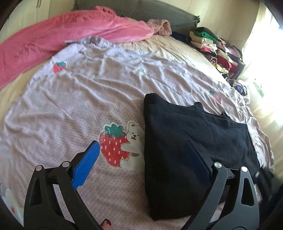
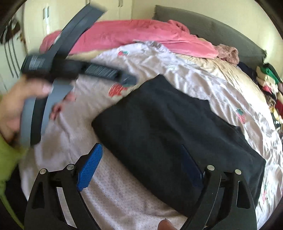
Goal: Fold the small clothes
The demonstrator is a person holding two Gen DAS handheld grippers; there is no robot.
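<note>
A black garment (image 1: 185,141) (image 2: 168,132) lies folded into a flat rectangle on the lilac bed sheet (image 1: 70,106) (image 2: 123,191). My left gripper (image 1: 141,144) hovers open over the garment's left edge, with one blue pad (image 1: 88,164) above the sheet and the other above the black cloth. My right gripper (image 2: 141,146) is open too, straddling the garment's near left corner. Neither gripper's pads press on anything. In the right wrist view a person's hand (image 2: 16,99) holds the left tool's grey handle (image 2: 56,92), blurred, at the upper left.
A pink blanket (image 1: 70,31) (image 2: 132,33) lies bunched across the bed's far side, in front of a grey headboard (image 1: 159,10). A pile of mixed clothes (image 1: 217,51) (image 2: 270,85) sits at the far right edge. A strawberry-and-bear print (image 1: 120,143) marks the sheet.
</note>
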